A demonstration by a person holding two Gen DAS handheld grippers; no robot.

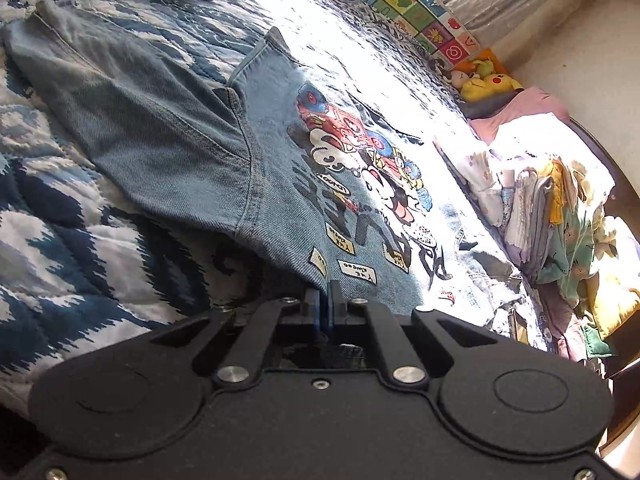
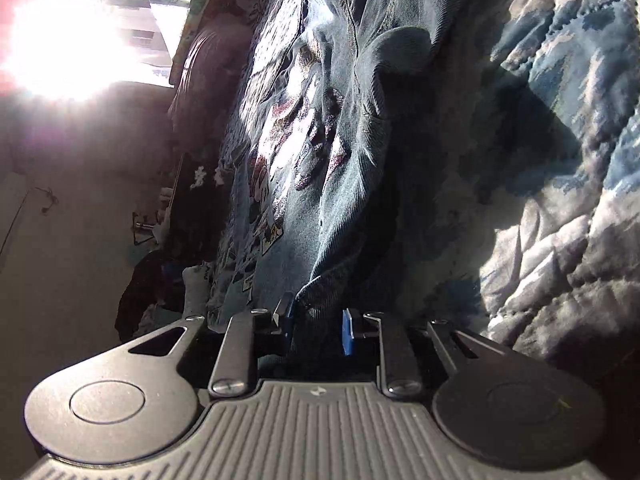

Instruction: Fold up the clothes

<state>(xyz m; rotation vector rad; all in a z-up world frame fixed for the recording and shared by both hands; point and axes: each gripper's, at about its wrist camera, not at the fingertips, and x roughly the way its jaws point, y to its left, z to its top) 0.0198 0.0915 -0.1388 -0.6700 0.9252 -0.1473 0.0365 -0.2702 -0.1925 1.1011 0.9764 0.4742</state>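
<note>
A blue denim jacket (image 1: 224, 148) with a cartoon print (image 1: 360, 168) lies spread back-up on a quilted bed. One sleeve (image 1: 100, 92) stretches to the left. My left gripper (image 1: 326, 300) is at the jacket's near hem, its blue pads pressed together on the fabric edge. In the right wrist view the same denim jacket (image 2: 344, 152) rises in a tented ridge toward my right gripper (image 2: 317, 322). Those jaws stand partly apart, and a bunched fold of denim fills the gap and is held there. A dark shadow lies under the lifted cloth.
The blue and white quilt (image 1: 80, 248) covers the bed. A stack of folded clothes (image 1: 552, 208) sits at the right edge, with plush toys (image 1: 486, 80) beyond it and a colourful play mat (image 1: 404, 4) against the wall. Strong sun glare (image 2: 60, 40) washes out the window side.
</note>
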